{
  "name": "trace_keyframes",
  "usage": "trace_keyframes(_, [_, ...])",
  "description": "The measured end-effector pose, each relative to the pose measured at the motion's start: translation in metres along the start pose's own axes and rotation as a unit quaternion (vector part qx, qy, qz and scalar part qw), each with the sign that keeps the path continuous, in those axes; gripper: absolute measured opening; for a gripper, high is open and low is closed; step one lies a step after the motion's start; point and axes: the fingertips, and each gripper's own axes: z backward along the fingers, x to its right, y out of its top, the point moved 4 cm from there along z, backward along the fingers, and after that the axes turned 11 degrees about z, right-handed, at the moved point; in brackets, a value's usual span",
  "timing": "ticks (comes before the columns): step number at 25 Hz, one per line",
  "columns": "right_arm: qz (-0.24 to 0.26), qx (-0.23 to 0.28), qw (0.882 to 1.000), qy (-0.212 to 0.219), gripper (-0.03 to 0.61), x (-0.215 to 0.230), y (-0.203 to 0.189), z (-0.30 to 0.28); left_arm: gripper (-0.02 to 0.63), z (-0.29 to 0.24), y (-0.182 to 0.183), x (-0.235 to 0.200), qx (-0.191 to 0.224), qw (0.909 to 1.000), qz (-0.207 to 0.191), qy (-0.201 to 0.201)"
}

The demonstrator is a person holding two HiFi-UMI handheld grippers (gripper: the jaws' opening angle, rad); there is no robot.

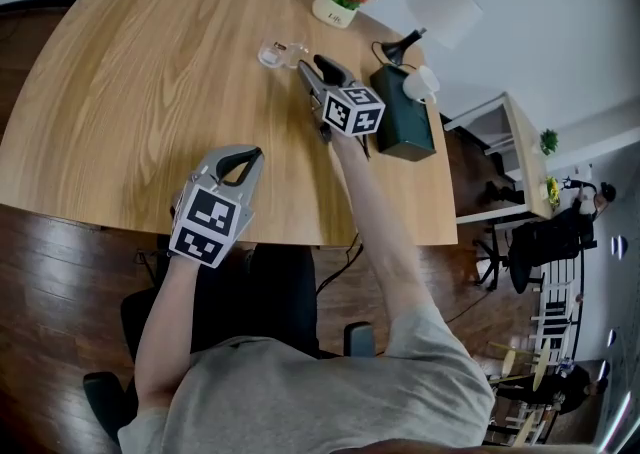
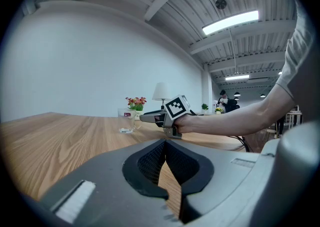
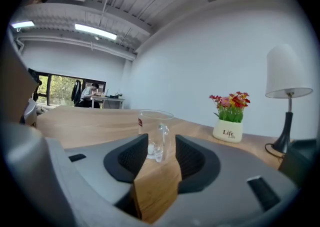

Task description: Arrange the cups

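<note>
While the right claw [image 1: 310, 64] points at the glass cup [image 1: 272, 52], its two jaws stand wide apart and hold nothing. The cup sits on the wooden table [image 1: 130, 92], just past the jaw tips, with its handle turned toward the claw. A white pot of flowers [image 1: 340, 2] stands farther back, near the table edge. A dark green box [image 1: 405, 117] sits just beside the right arm, with a lamp [image 1: 440, 14] behind it. The left claw [image 1: 255, 154] is well apart from the cup, with its jaws closed together and empty.
</note>
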Motion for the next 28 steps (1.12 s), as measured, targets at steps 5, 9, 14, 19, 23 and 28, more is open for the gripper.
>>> trace_keyframes(5, [0.061,-0.039,0.997,0.038,0.163,0.008,0.009,-0.026,0.011,-0.001,-0.001,0.001,0.000,1.0000,0.001,-0.001])
trace_keyframes(9, [0.038,-0.078,0.995,0.048,0.058,0.003,0.011,-0.021,0.011,0.000,0.000,0.001,0.000,1.0000,0.000,-0.002])
trace_keyframes(14, [-0.036,-0.091,0.993,0.065,0.057,-0.028,0.017,0.019,0.011,0.000,0.002,0.001,-0.001,1.0000,0.002,-0.001])
trace_keyframes(19, [-0.036,-0.067,0.994,0.078,0.051,-0.071,0.016,0.076,0.011,0.001,0.001,0.000,-0.001,1.0000,-0.001,-0.002])
trace_keyframes(23, [0.046,-0.060,0.995,0.065,0.086,-0.090,0.012,0.092,0.011,0.001,0.001,-0.003,0.000,1.0000,0.000,-0.001])
trace_keyframes(28, [0.070,-0.058,0.993,0.071,0.086,-0.090,0.006,0.085,0.011,0.000,-0.001,-0.001,-0.001,1.0000,-0.001,0.000])
